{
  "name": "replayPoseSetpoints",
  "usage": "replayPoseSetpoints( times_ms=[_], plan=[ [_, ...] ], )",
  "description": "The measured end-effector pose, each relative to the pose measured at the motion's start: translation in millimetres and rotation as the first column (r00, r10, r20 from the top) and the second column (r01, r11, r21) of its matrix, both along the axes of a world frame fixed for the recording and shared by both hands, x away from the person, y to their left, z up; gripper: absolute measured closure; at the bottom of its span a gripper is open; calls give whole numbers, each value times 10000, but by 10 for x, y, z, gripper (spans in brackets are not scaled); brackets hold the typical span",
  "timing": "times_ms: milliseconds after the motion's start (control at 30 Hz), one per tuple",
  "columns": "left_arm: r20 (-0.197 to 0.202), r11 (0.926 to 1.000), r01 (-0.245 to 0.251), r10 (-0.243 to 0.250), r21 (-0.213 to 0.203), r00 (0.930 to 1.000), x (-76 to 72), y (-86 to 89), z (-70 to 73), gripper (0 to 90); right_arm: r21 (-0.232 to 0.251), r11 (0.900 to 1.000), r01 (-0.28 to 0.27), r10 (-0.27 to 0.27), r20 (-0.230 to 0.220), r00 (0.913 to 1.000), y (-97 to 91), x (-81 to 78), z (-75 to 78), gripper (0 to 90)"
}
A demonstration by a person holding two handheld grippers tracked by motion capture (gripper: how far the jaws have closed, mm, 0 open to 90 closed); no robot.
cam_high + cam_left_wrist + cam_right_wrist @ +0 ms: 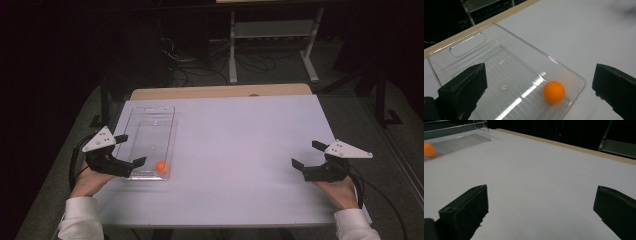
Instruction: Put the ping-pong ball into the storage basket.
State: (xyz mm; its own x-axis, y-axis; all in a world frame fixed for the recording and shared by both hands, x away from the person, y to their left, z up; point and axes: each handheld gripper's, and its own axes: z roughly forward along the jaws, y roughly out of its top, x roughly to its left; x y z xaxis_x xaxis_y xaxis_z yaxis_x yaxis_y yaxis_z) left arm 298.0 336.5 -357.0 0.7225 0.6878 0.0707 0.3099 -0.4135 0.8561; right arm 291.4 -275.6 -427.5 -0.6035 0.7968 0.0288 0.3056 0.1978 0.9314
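At the counter's near-left corner, left tool hangs wide open and empty over the near end of a clear plastic bin; an orange ball sits inside, against the near end wall. Right tool rests well apart at the right edge, jaws spread, holding nothing. Likely next step is picking the ball: drop 1 jaw each side, stay off the bin wall, close gently so it can't roll or squirt free.
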Motion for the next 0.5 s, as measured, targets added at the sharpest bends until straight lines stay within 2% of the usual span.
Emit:
replayPoseSetpoints(
  times_ms=[267,500],
  plan=[
    [300,9966,-72,97,-825,9995,-60,98,-112,0,33,10000,-13,13,19,10000,-2,-3,1,0],
    [588,9929,-144,214,-1179,9980,-95,122,-204,0,89,10000,-10,10,19,10000,-4,-4,0,0]
  ],
)
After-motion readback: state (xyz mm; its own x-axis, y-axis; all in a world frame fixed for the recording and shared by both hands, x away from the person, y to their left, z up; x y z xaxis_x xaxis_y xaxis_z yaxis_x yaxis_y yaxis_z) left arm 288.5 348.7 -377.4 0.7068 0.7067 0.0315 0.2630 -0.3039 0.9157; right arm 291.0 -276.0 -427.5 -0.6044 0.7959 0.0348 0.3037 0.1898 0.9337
